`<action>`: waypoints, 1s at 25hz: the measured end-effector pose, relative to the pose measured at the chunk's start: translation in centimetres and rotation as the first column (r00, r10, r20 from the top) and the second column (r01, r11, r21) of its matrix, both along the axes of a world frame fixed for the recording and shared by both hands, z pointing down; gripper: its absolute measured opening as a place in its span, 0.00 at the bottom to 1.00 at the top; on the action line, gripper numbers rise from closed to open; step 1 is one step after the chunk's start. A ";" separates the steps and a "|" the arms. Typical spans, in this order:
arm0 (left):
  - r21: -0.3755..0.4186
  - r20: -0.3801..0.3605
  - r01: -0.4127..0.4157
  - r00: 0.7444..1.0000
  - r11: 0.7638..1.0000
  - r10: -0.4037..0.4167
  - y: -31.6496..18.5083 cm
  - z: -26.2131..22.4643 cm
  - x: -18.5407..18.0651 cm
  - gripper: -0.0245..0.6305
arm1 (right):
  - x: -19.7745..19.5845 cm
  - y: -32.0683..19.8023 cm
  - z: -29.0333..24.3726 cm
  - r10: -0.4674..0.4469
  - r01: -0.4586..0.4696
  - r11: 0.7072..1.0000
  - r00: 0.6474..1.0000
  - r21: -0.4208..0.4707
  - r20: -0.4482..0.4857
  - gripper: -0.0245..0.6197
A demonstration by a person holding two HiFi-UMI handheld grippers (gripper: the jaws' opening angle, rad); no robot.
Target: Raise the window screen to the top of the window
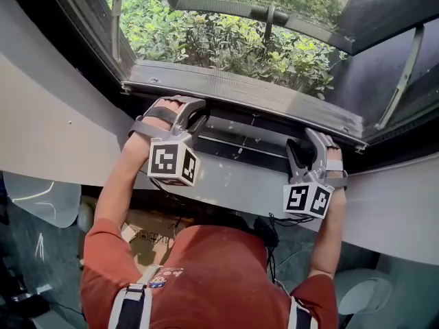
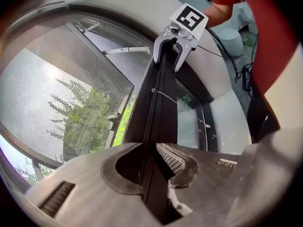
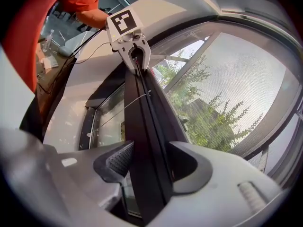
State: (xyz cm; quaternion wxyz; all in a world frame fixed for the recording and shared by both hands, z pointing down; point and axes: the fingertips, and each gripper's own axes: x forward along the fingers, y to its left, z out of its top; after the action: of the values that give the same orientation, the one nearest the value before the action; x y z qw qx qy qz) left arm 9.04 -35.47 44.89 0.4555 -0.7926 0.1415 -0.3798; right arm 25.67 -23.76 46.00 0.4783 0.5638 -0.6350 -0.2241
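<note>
Noted: the screen bar (image 1: 254, 142) lies low, along the bottom edge of the window, just inside the grey sill (image 1: 240, 88). The left gripper (image 2: 154, 162) is placed near the bar's left end. The bar runs lengthwise between its jaws, and both pads are seen pressed against its sides. The right gripper (image 3: 147, 162) is clamped on the same bar toward its right end. Mesh (image 3: 236, 79) is seen beyond the bar, and shrubs (image 1: 206, 40) outside.
</note>
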 end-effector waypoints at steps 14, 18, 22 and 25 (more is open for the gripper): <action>0.053 -0.038 -0.019 0.999 0.998 0.021 0.2 -2.3 -0.1 0.16 | -0.1 0.3 -2.4 -0.027 0.027 1.000 0.999 -0.003 0.017 0.40; 0.095 -0.072 -0.016 0.997 0.995 0.023 0.1 -2.7 0.1 0.15 | 0.3 0.3 -3.0 -0.015 0.015 1.000 1.000 0.020 0.003 0.35; 0.134 -0.097 -0.022 0.995 0.991 0.035 -0.1 -3.3 0.1 0.11 | 0.8 0.0 -4.1 0.008 -0.005 0.997 0.999 0.077 -0.035 0.22; 0.161 -0.118 -0.011 0.993 0.987 0.030 -0.3 -4.2 0.0 0.11 | 0.9 -0.3 -5.4 0.021 -0.011 0.989 0.997 0.146 -0.070 0.14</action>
State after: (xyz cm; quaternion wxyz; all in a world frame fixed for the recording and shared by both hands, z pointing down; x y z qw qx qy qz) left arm 9.04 -35.74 40.73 0.5122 -0.7763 0.1904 -0.3142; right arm 26.60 -24.07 40.60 0.4598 0.5940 -0.5950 -0.2860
